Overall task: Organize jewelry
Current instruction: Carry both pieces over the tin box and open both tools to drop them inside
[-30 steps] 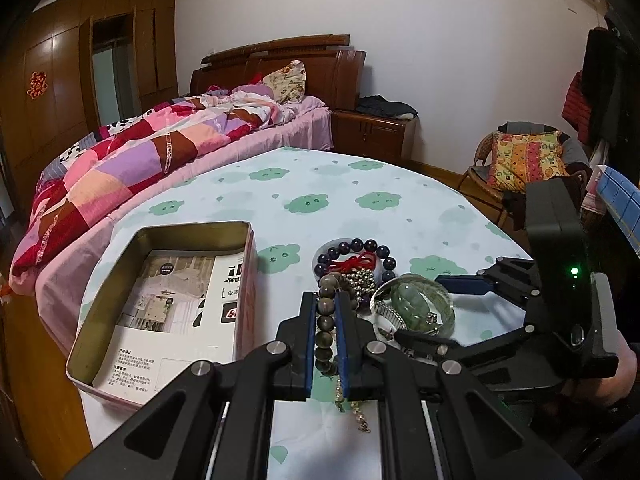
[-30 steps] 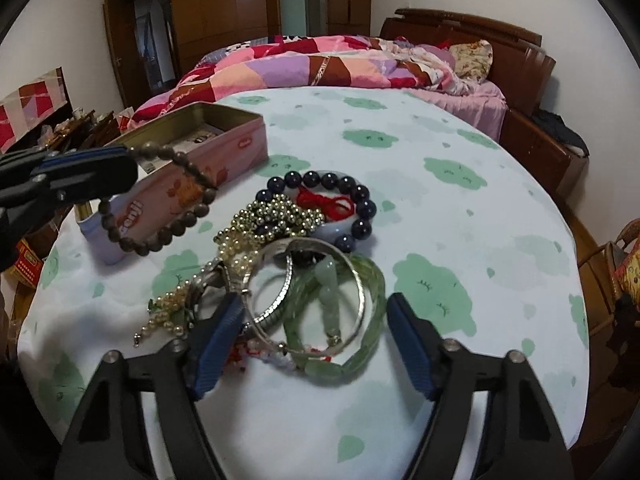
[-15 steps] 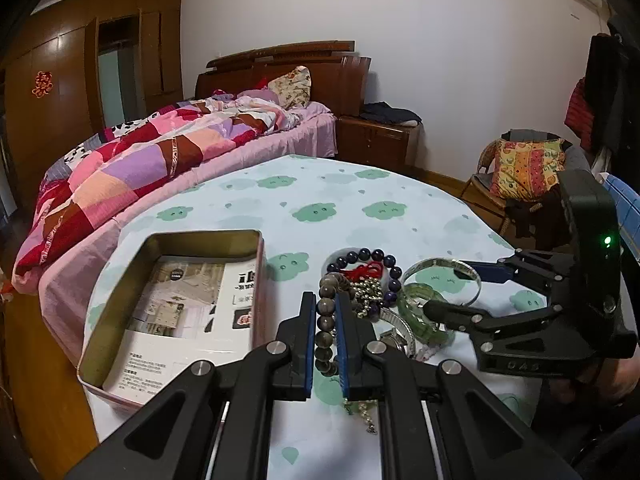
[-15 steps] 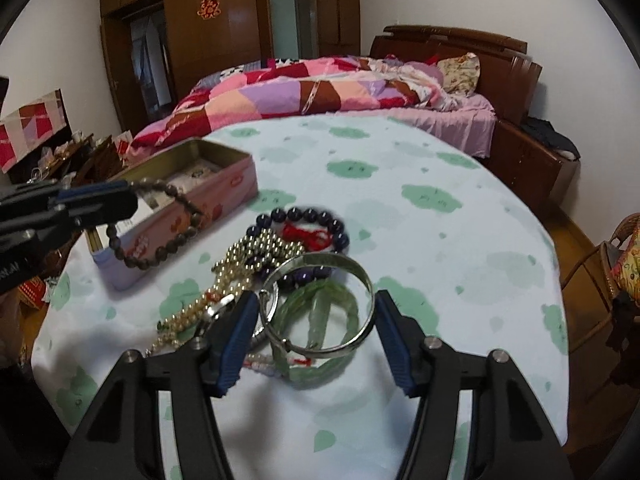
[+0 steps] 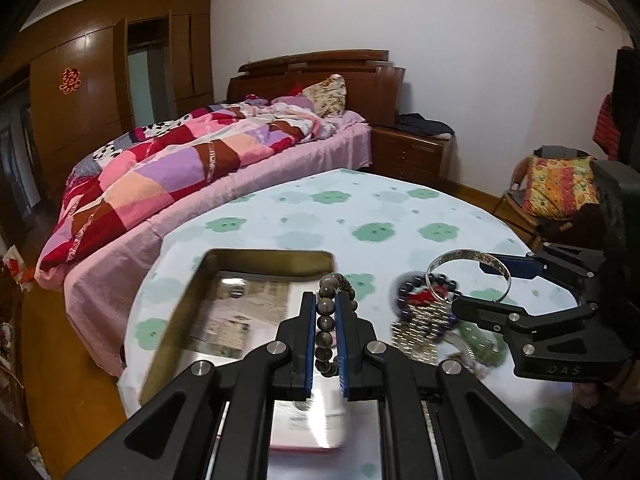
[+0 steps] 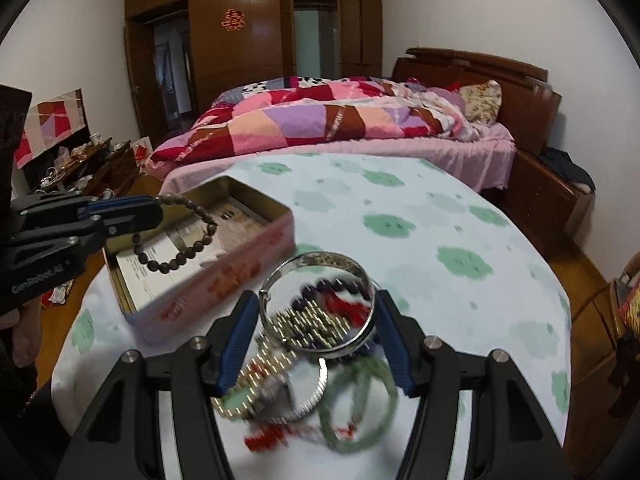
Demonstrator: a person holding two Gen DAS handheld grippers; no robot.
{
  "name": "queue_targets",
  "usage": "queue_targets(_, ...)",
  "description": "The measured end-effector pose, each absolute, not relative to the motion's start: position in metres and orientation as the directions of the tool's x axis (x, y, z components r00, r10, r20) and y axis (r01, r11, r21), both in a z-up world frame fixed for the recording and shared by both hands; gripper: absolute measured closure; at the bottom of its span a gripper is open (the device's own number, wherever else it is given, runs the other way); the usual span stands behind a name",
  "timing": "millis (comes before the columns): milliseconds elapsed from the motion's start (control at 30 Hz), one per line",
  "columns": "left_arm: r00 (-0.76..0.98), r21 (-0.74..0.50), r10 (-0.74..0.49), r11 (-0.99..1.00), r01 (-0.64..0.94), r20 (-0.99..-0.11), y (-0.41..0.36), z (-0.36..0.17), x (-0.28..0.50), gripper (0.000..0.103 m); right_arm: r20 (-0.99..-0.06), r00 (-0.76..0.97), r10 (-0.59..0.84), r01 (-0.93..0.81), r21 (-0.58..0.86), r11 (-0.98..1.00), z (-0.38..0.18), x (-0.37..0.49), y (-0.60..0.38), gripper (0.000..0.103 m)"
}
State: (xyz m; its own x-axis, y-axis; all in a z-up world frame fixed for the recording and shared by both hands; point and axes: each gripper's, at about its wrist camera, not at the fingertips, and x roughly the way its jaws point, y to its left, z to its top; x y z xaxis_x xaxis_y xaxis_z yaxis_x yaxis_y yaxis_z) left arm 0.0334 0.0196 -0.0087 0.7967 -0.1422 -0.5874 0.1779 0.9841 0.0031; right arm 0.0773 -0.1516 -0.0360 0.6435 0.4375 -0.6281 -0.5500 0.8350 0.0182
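Observation:
My left gripper (image 5: 325,332) is shut on a brown bead bracelet (image 5: 326,322) and holds it above the open pink tin box (image 5: 212,280). In the right wrist view the bracelet (image 6: 180,240) hangs from that gripper (image 6: 154,210) over the tin (image 6: 224,276). My right gripper (image 6: 316,336) is shut on a silver bangle (image 6: 320,304), lifted above the jewelry pile; it also shows in the left wrist view (image 5: 468,276). Below lie a dark bead bracelet (image 6: 332,288), a pearl strand (image 6: 288,332), a green jade bangle (image 6: 360,404) and a watch (image 6: 280,392).
The round table (image 6: 440,240) has a white cloth with green cloud prints. A bed with a patchwork quilt (image 6: 320,120) stands just behind it. A chair with a colourful cushion (image 5: 560,188) is at the right. Paper leaflets lie inside the tin.
My left gripper has carried the brown bead bracelet left, over the tin. My right gripper has closed on the silver bangle and lifted it off the pile.

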Motion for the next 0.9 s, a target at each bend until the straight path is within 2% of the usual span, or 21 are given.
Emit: queue_targets(900,0.74,0.06,-0.023,0.995,0.086,-0.672,0.077,-0.034,0.113,0.095,-0.678,0.581,0.451,-0.636,-0.032,0.771,-0.051,0.133,-0.045,0.041)
